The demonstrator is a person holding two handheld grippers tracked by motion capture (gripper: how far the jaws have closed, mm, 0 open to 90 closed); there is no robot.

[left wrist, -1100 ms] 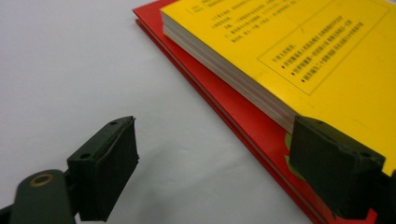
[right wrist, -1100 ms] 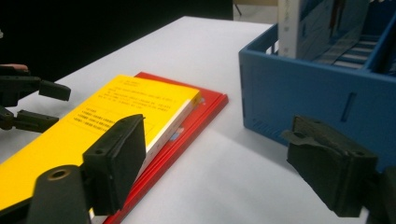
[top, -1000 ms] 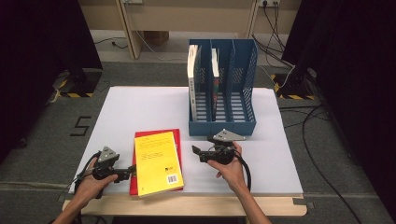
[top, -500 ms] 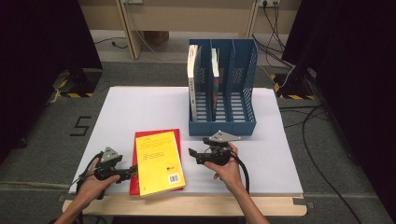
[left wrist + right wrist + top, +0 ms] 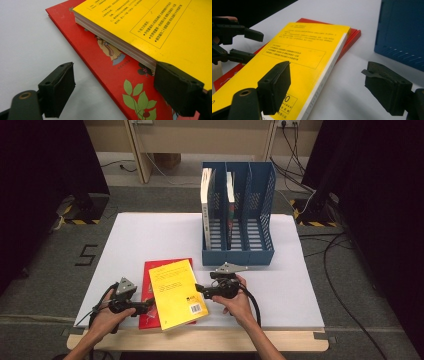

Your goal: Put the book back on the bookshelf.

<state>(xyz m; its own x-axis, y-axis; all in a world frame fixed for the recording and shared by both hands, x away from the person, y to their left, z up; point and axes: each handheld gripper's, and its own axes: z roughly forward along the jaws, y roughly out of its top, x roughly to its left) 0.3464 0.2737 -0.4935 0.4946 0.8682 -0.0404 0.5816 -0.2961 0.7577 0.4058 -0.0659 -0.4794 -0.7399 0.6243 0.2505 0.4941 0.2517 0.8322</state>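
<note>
Two books lie stacked at the near edge of the white desk: a yellow book askew on top of a thinner red book. Behind them, well apart, stands a blue file rack with two upright books in its left compartments.

At the stack's left side, the left tool is held level by the person's left hand. In the left gripper view its jaws stand apart, having just been opening. One pad sits over the bare desk beside the red cover, the other at the yellow book's near corner, just above its page edge. Both books' left edges run between them, but whether that pad touches the yellow cover cannot be told.

On the opposite side, the right tool, in the right hand, points at the yellow book's right edge. Its jaws are wide apart in the right gripper view: one hovers over the yellow cover, the other over bare desk, with the book's white spine between them and nothing clamped.
</note>
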